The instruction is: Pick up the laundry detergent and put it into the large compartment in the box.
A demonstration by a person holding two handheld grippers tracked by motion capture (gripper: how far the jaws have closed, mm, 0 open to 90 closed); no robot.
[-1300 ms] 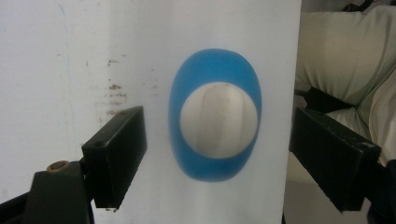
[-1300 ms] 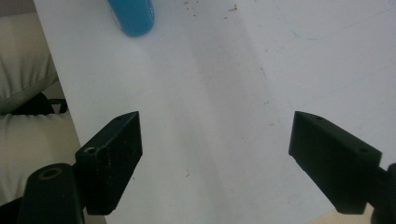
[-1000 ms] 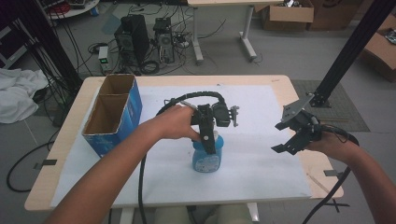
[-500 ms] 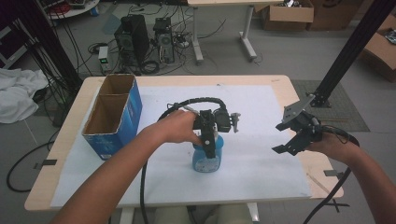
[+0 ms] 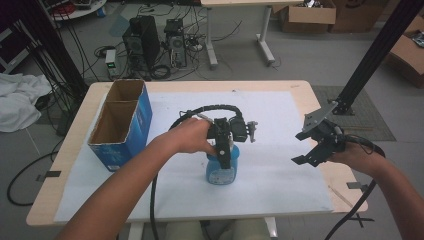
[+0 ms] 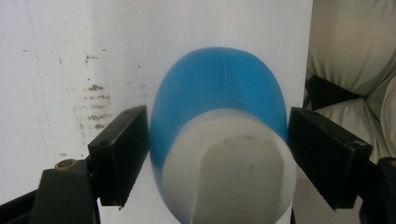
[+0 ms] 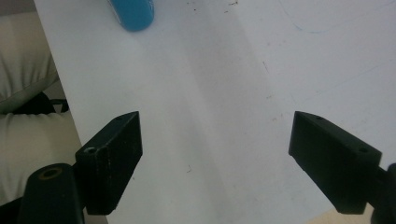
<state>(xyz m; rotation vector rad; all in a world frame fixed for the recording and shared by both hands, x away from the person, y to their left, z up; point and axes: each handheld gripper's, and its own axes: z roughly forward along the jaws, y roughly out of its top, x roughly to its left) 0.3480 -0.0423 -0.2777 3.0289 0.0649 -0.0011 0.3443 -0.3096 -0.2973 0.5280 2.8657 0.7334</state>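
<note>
Your left gripper (image 6: 217,154) brackets the upright blue bottle (image 6: 219,140), jaws spread; your right gripper (image 7: 215,158) hangs wide open.

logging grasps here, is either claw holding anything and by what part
The left claw straddles the blue bottle at its white top, jaws beside it, but contact cannot be told. The right claw is open over the white sheet, holding nothing.
</note>
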